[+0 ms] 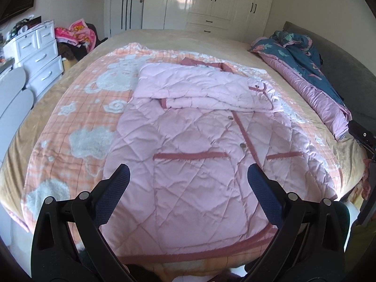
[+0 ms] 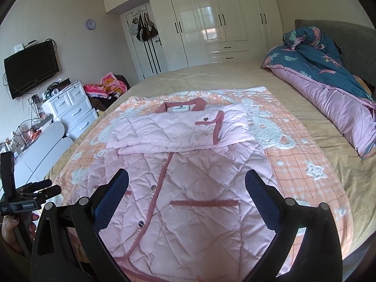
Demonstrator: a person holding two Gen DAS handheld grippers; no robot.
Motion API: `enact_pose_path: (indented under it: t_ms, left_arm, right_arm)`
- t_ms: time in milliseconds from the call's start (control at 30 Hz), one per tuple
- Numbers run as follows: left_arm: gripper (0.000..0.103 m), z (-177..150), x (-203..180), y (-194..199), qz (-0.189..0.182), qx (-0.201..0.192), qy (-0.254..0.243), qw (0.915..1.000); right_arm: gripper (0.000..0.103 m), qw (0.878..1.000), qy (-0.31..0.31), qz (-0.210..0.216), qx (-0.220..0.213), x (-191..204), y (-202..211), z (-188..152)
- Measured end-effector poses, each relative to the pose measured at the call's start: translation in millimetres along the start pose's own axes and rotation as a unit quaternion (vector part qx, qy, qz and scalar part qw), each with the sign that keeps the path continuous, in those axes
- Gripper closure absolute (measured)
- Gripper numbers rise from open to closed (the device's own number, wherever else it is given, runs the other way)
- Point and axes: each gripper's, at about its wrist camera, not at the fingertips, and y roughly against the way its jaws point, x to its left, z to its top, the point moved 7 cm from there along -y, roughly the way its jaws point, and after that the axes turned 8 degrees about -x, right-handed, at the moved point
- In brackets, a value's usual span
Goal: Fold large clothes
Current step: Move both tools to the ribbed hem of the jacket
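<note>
Pink quilted coat (image 1: 192, 155), sleeves folded across the chest; my left tool (image 1: 188, 176) and right tool (image 2: 186, 183) hover open above its hem (image 1: 195, 256), next to lift it toward the collar (image 2: 181, 107).

- The pink quilted coat (image 1: 202, 145) in the centre of the frame is smooth, slightly shiny cloth stitched in diamonds, edged with matt dusty-rose ribbed trim.
- The orange checked blanket (image 1: 77, 127) under it is soft cloth with fluffy white raised patches.
- The tan bedspread (image 2: 211, 75) looks matt and velvety.
- The cream wardrobe (image 2: 211, 18) at the top of the frame has glossy doors that reflect light.
- The left gripper (image 1: 188, 176) and the right gripper (image 2: 186, 183) have matt black plastic arms, dark blue textured pads and small bright metal pins.
</note>
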Motion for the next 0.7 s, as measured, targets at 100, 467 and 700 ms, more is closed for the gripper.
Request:
enact_pose_path:
  t_ms: [100,467,700]
  left_arm:
    - [0.009,-3.5,4.0,3.5,0.004,0.0,0.003,1.0]
    - [0.009,-16.8,29.3,6.8,0.035,0.013,0.012,0.9992]
    - [0.009,-31.6,45.1,0.9,0.051,0.035,0.02,0.9979]
  right_arm:
    - [0.004,1.0,-0.005,-0.003,0.005,-6.4,3.7,-5.5]
    - [0.004,0.999,-0.02,-0.004,0.028,-24.5,8.2,-21.5]
    - [0.004,0.998,-0.02,-0.008,0.056,-33.1,1.7,-38.5]
